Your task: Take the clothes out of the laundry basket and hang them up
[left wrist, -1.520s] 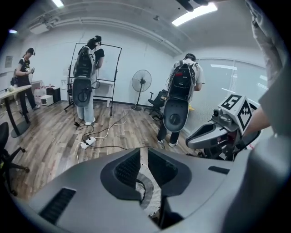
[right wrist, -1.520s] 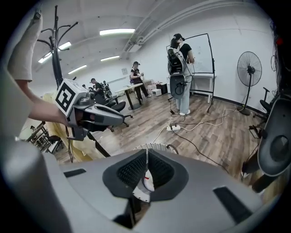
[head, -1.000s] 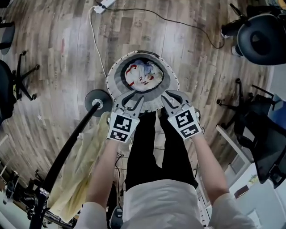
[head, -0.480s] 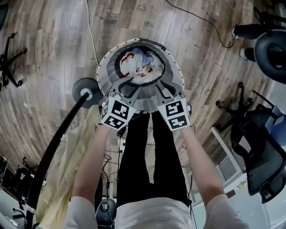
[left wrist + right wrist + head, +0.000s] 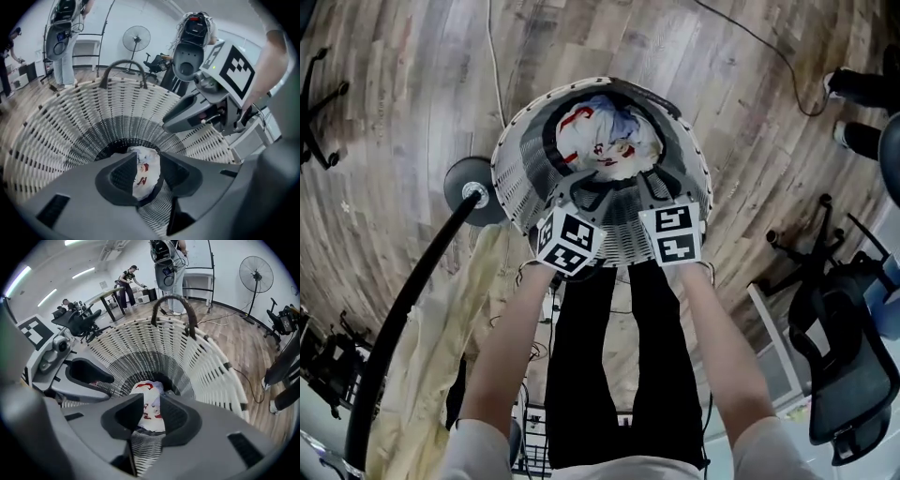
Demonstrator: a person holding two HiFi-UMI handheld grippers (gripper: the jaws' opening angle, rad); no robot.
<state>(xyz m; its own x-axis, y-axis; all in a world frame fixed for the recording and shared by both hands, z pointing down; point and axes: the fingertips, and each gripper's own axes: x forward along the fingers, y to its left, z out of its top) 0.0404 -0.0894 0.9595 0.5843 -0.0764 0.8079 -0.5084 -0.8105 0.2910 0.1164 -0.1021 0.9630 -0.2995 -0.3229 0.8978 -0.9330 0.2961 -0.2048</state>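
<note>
Now both arms are reaching down into the white woven laundry basket; left gripper and right gripper, jaws just opening partway, are hanging empty above crumpled white clothes.

The left forearm and right forearm stretch forward side by side. The left gripper and right gripper point steeply down, jaws apart (they have just been opening), with nothing clamped between them.

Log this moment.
phase: pre-grasp over laundry basket | left gripper: jaws just opening, empty | right gripper: same | white garment: red print, basket bottom, untouched
</note>
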